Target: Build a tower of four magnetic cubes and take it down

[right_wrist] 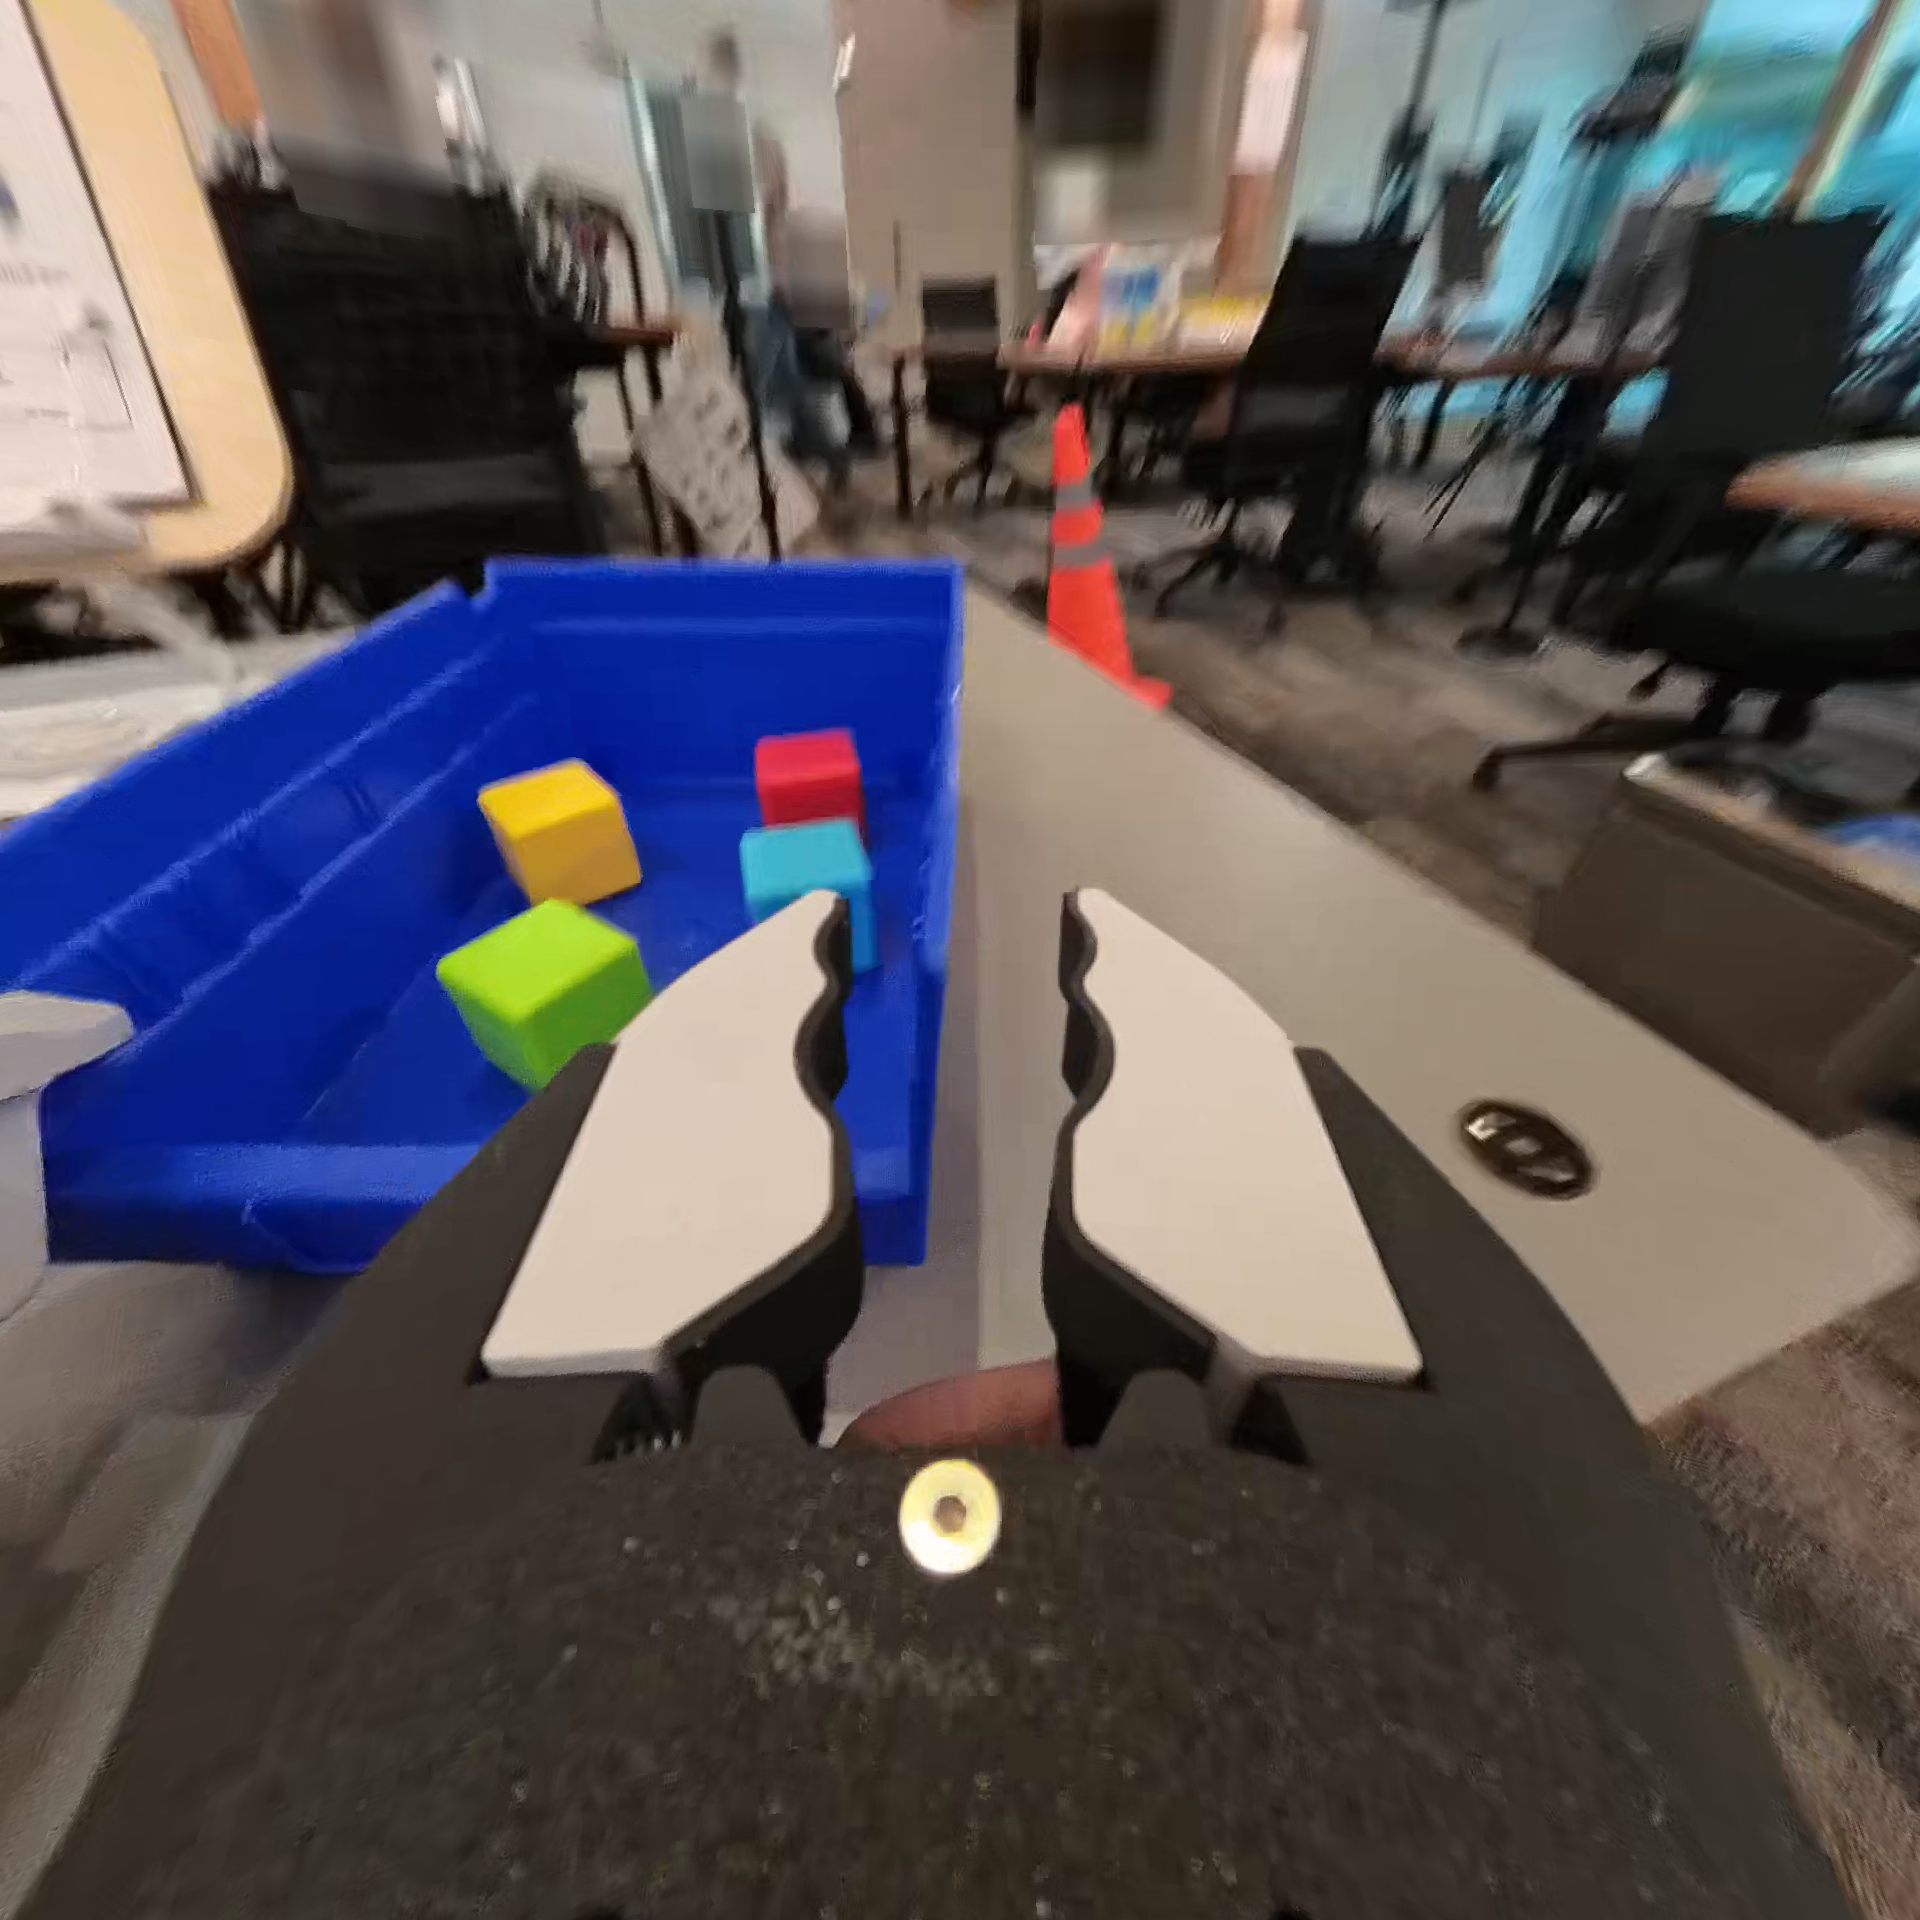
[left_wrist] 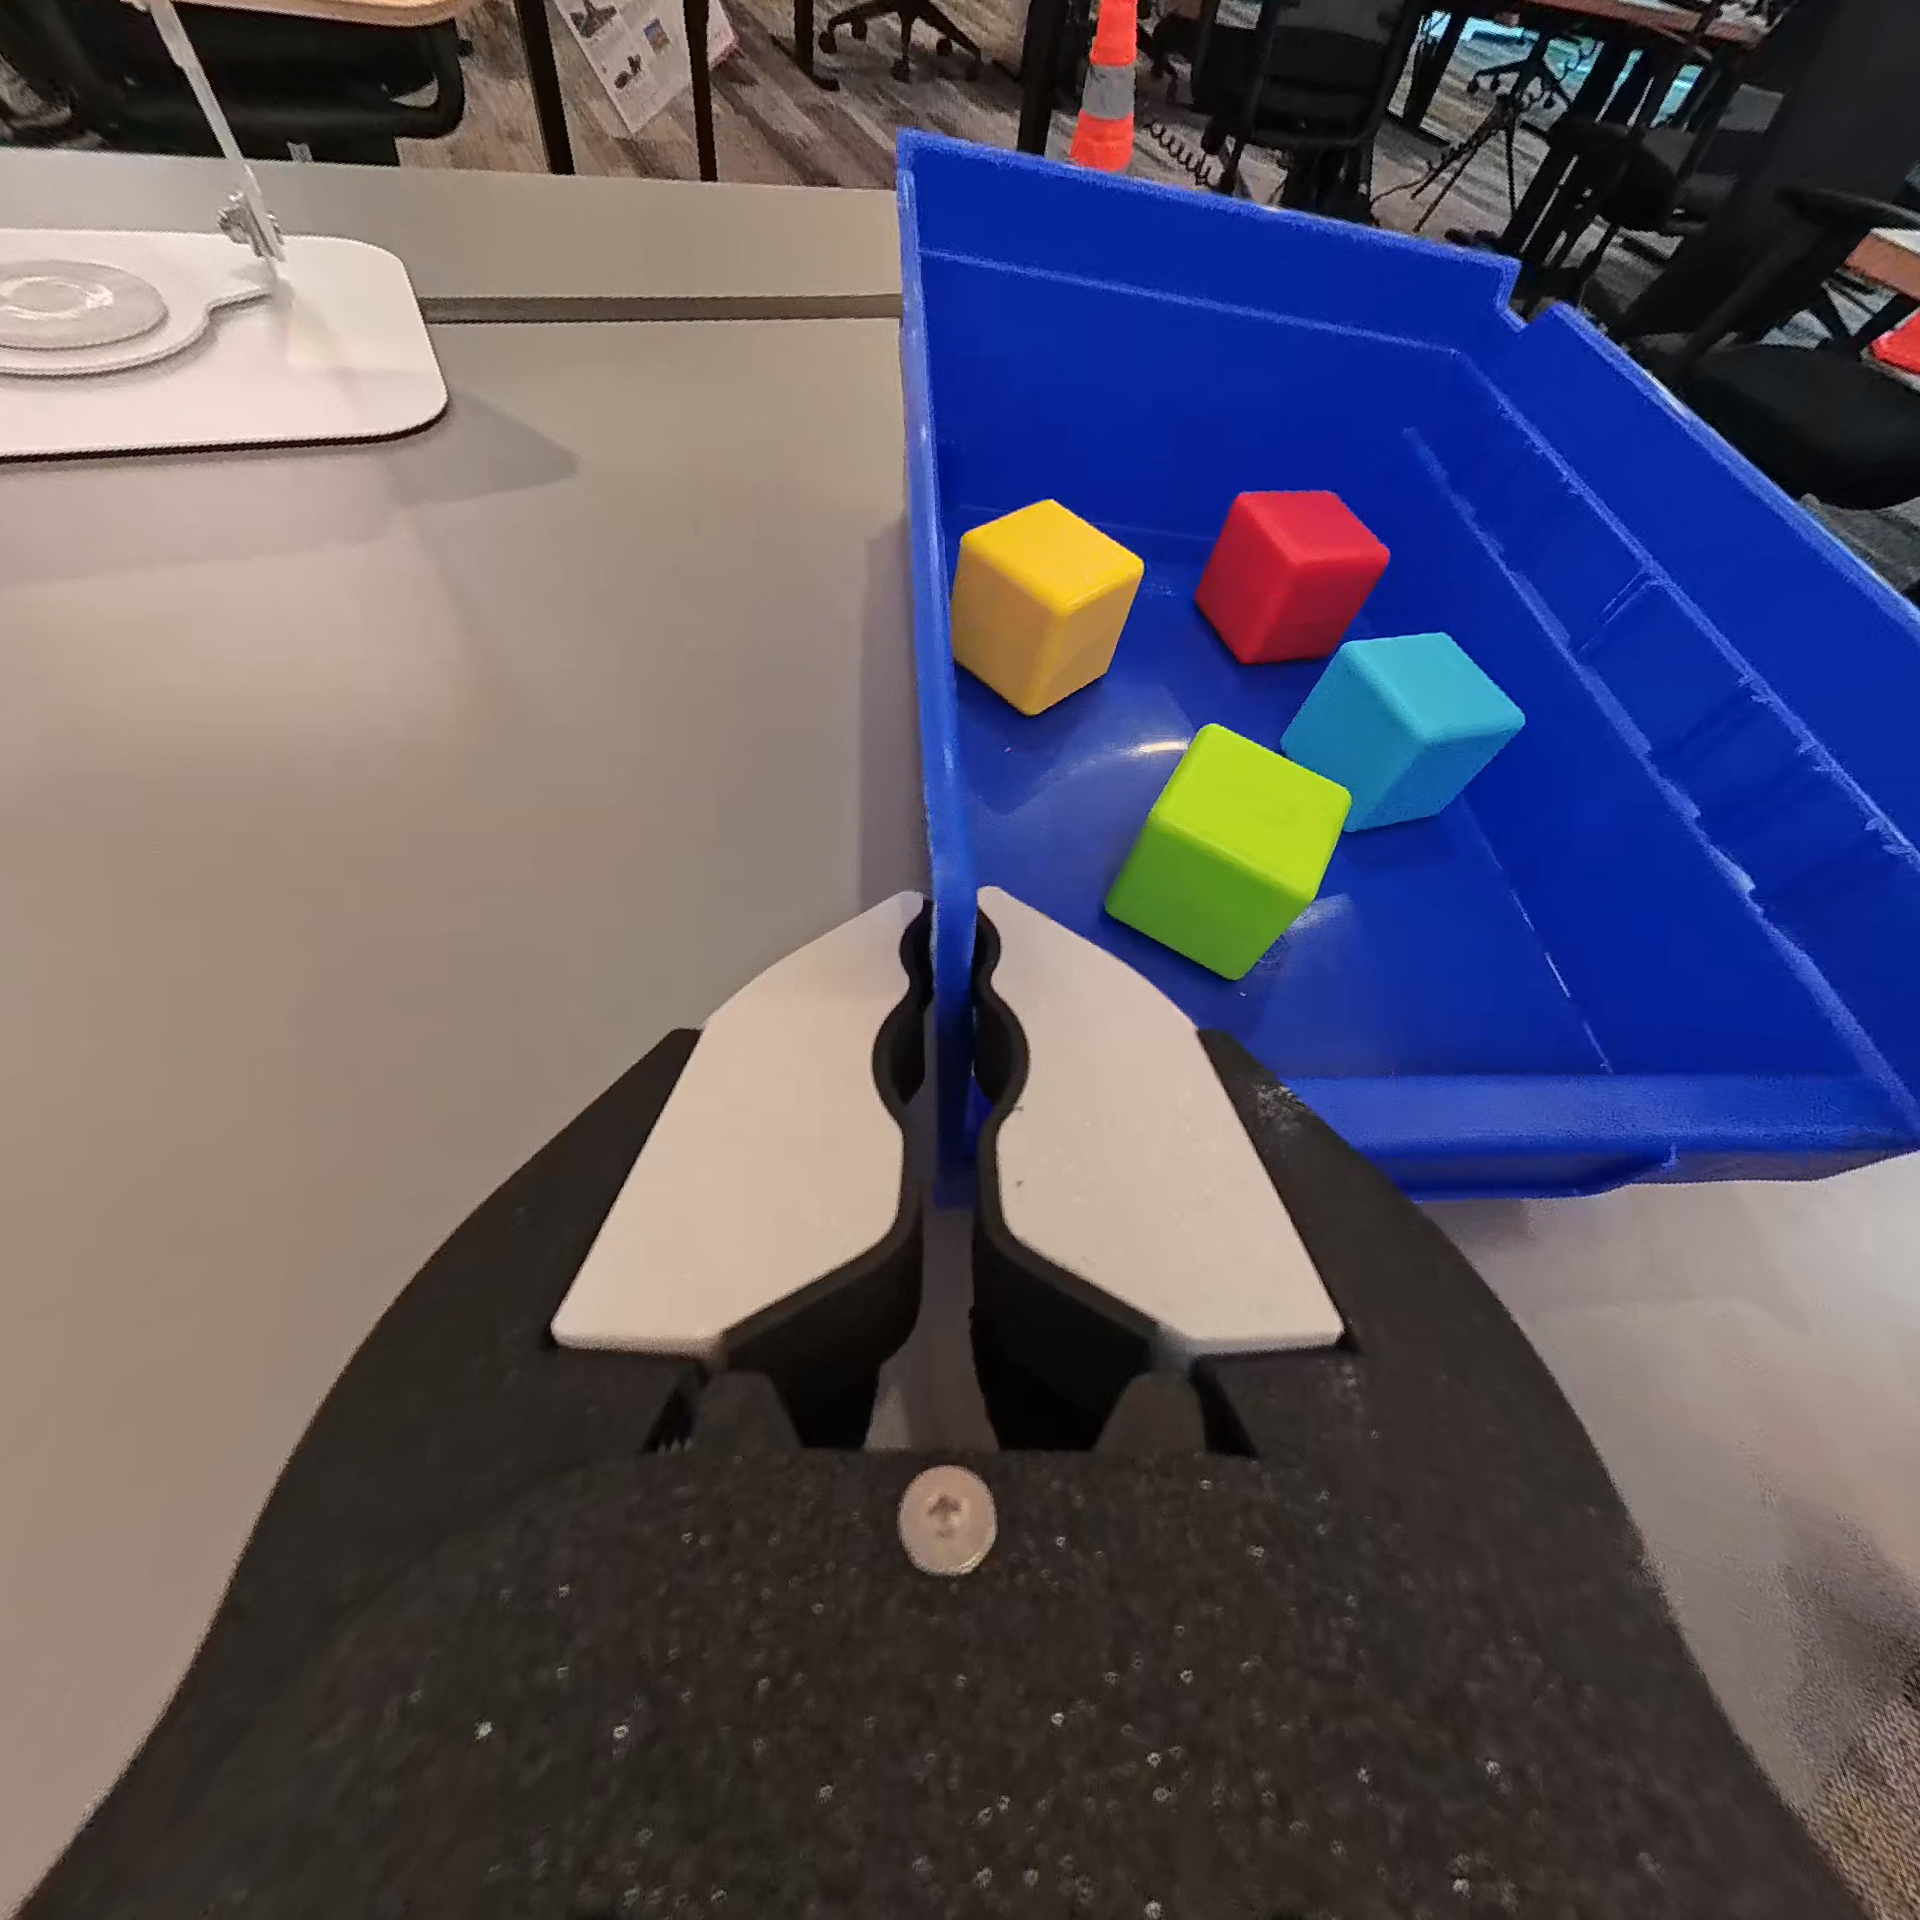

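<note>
A blue bin stands on the grey table and holds a yellow cube, a red cube, a light blue cube and a green cube, all apart from each other. My left gripper is shut on the bin's left wall, with both pads pressed against it. My right gripper is open and empty, hovering over the bin's right wall. The same cubes show in the right wrist view: yellow, red, light blue, green.
A white flat stand base lies on the table at the far left. An orange traffic cone stands on the floor beyond the table. Office chairs and desks fill the background. A round metal grommet sits in the table to the right.
</note>
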A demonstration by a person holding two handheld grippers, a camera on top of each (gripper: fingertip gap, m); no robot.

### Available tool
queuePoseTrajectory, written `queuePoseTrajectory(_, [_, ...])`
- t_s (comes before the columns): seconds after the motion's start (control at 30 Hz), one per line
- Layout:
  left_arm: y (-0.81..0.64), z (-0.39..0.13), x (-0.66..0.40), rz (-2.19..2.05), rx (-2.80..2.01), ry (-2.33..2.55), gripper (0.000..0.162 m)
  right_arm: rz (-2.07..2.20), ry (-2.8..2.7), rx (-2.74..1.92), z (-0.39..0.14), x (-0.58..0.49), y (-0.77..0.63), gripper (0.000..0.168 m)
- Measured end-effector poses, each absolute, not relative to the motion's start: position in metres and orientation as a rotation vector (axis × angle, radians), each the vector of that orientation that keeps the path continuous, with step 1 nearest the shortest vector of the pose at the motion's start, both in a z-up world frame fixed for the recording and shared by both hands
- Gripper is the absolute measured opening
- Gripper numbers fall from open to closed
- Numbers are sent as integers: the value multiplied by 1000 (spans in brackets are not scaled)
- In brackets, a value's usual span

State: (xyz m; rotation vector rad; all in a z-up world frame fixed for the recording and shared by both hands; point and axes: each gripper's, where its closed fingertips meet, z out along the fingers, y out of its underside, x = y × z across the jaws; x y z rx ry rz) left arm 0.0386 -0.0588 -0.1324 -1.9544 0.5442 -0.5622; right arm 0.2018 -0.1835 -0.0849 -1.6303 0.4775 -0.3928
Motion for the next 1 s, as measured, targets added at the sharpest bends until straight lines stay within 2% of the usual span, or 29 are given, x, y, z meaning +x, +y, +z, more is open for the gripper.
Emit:
queuePoseTrajectory(0.07, [-62, -132, 38, -565, -1952, 533, 4, -336, 479, -1748, -109, 198, -166, 43])
queuePoseTrajectory(0.13, [-66, -132, 37, -560, -1950, 534, 4, -326, 472, -1774, -113, 195, -160, 39])
queuePoseTrajectory(0.17, [-68, -132, 35, -554, -1947, 538, 4, -338, 501, -1741, -109, 198, -161, 31])
queuePoseTrajectory(0.23, [-71, -132, 29, -532, -1941, 532, 3, -324, 544, -1732, -110, 203, -165, 3])
queuePoseTrajectory(0.5, [-90, -118, -26, -432, -1857, 517, 2, -221, 521, -1669, -100, 149, -178, 2])
queuePoseTrajectory(0.8, [-85, -95, -178, -224, -1816, 365, 2, -36, 316, -1667, -83, 11, -126, 2])
queuePoseTrajectory(1.0, [-74, -107, -256, -118, -1874, 254, 2, 42, 209, -1738, -98, -61, -91, 2])
